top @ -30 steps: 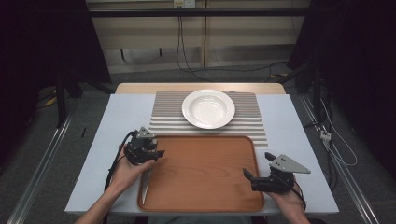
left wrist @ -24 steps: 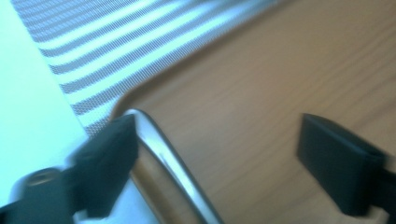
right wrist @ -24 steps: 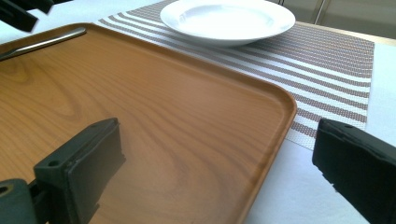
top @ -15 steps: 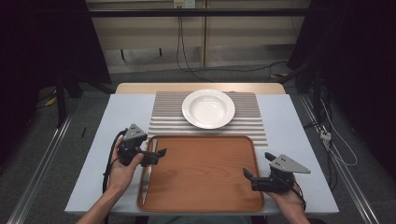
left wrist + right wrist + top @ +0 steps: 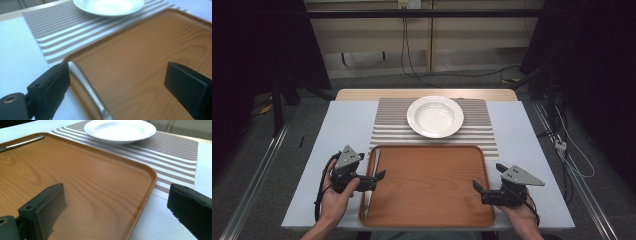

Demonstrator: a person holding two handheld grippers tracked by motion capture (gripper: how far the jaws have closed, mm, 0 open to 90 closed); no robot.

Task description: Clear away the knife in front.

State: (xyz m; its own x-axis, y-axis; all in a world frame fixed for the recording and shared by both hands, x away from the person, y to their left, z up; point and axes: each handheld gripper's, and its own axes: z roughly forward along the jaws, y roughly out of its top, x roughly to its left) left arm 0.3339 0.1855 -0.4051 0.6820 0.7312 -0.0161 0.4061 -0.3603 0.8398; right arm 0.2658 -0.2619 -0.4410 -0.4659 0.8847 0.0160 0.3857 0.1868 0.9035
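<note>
A brown wooden tray [image 5: 432,200] lies at the near middle of the table. Along its left rim rests a silver utensil [image 5: 376,159], seen close up as a metal handle [image 5: 86,86] and farther off [image 5: 22,142]. My left gripper [image 5: 374,181] is open beside that rim, and its jaws straddle the handle without touching it [image 5: 117,75]. At the tray's near right corner my right gripper [image 5: 487,179] is open, its jaws spanning the tray's rim [image 5: 117,195]. A white plate [image 5: 435,116] sits beyond the tray.
The plate stands on a striped placemat [image 5: 387,125] that runs under the tray's far edge. White table surface [image 5: 337,130] flanks the mat on both sides. Cables trail on the floor behind the table.
My left gripper has pulled back from over the tray's left edge, moving left and toward the person. The utensil stays on the tray. The right gripper has not moved.
</note>
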